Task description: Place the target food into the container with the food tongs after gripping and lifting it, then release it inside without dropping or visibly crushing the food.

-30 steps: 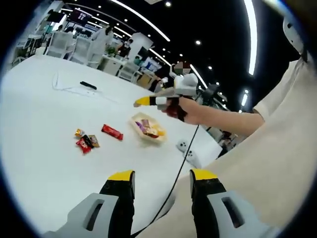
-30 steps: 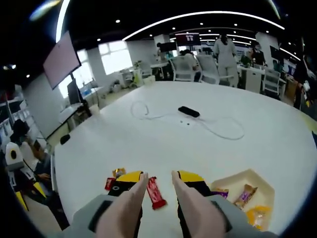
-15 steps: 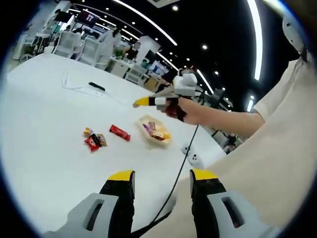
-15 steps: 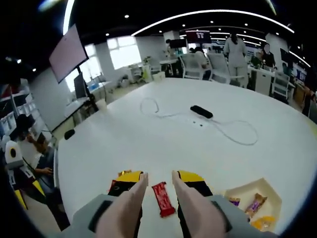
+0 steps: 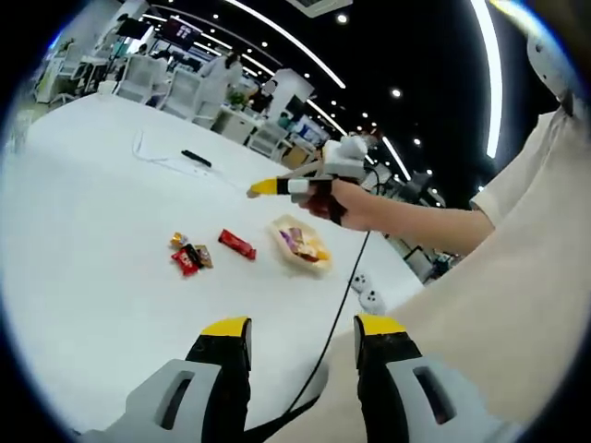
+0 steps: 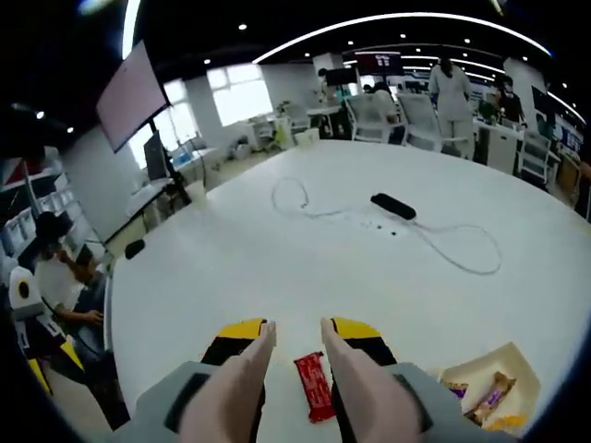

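A red snack bar (image 6: pixel 314 386) lies on the white table (image 6: pixel 277 268), seen in the gap between the two beige tong arms (image 6: pixel 245 374) fixed on my right gripper (image 6: pixel 297 330), which is open and holds nothing. The bar (image 5: pixel 237 244) lies left of the yellow tray (image 5: pixel 319 263) that holds several wrapped snacks. A hand carries my right gripper (image 5: pixel 266 187) in the air above the tray and bar. A few small wrapped snacks (image 5: pixel 189 257) lie left of the bar. My left gripper (image 5: pixel 303 328) hangs open and empty near the table's front edge.
A black power strip (image 6: pixel 392 205) with a looping white cable (image 6: pixel 462 258) lies farther out on the table. The tray (image 6: pixel 531 374) sits at the lower right. A white controller (image 5: pixel 367 293) lies by the table edge. A black cable (image 5: pixel 337 314) hangs from my right gripper. People and chairs are beyond the table.
Both views have shifted with the hands. In the right gripper view the bar and tray now sit lower. Both grippers stay open; nothing on the table has moved.
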Tool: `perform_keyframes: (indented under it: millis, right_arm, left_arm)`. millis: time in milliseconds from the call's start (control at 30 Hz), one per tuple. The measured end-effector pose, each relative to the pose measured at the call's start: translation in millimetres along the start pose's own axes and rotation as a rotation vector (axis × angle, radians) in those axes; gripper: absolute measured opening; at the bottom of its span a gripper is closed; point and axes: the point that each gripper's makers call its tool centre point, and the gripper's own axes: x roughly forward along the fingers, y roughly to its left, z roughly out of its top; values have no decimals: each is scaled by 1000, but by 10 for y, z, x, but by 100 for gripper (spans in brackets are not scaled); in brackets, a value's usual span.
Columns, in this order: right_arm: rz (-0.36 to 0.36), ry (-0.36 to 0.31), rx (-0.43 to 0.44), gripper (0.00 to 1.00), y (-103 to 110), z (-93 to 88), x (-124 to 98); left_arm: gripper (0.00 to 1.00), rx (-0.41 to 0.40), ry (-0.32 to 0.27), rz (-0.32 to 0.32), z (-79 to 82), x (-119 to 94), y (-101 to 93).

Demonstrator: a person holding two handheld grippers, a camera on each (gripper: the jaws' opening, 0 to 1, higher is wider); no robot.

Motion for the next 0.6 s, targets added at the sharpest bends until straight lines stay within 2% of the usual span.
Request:
perform_keyframes:
  millis: [300, 600]
  right_arm:
    - [9, -16, 0, 26, 30, 51, -12]
    - [-9, -8, 3, 26, 4, -30, -67]
  left_arm:
    - [44, 2, -8, -2, 35, -15, -21]
    - [44, -10, 12, -26, -129, 10, -101]
